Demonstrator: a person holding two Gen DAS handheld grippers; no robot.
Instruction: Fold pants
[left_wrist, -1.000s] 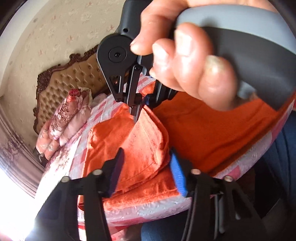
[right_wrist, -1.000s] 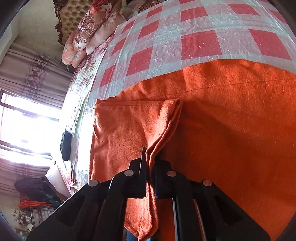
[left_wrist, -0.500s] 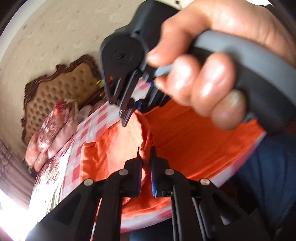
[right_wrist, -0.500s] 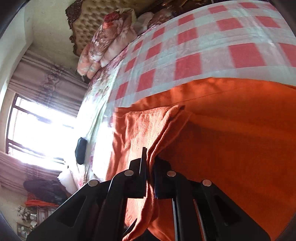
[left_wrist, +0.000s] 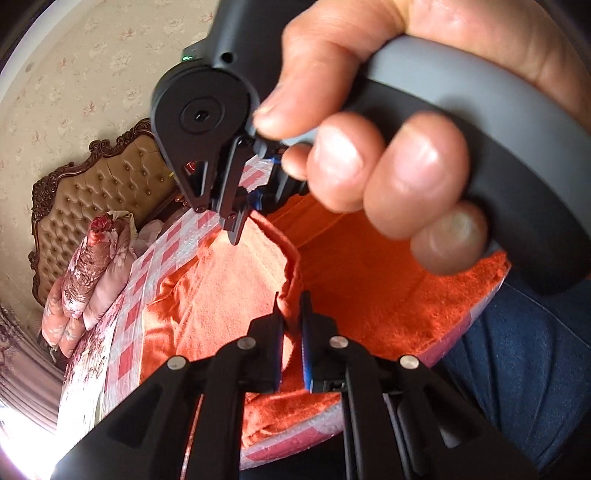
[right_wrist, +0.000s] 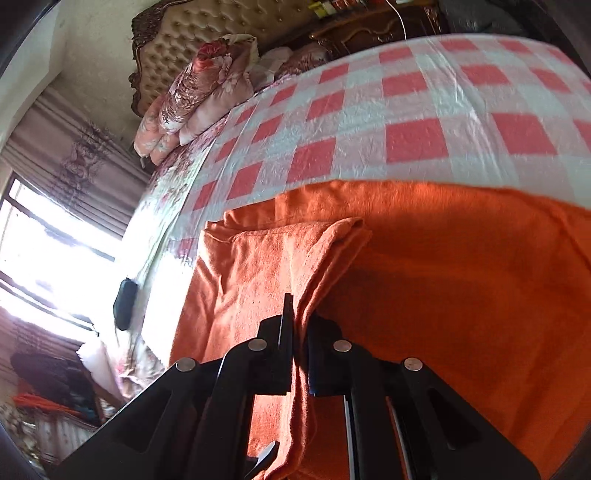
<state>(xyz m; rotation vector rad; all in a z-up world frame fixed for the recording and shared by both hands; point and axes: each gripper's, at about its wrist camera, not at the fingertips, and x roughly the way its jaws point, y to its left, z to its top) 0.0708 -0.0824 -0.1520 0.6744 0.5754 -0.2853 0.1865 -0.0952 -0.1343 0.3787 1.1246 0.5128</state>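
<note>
Left wrist view: my left tool is clamped tight on a raised ridge of the orange pants, cloth pinched right between the pads. Further along that same ridge my right tool is biting the edge too, with my right hand filling the top of the view. The pants are spread on the checkered bed, the lifted flap hanging to the left of the ridge.

Right wrist view: my right tool is closed on the fold edge as well. The ridge runs straight away from it toward the pillows, with the flat bulk of the pants off to the right. So I reckon the flap has to travel sideways, across the ridge line, onto that flat part. Both tools sit on the same edge, so neither's really nearer.
</note>
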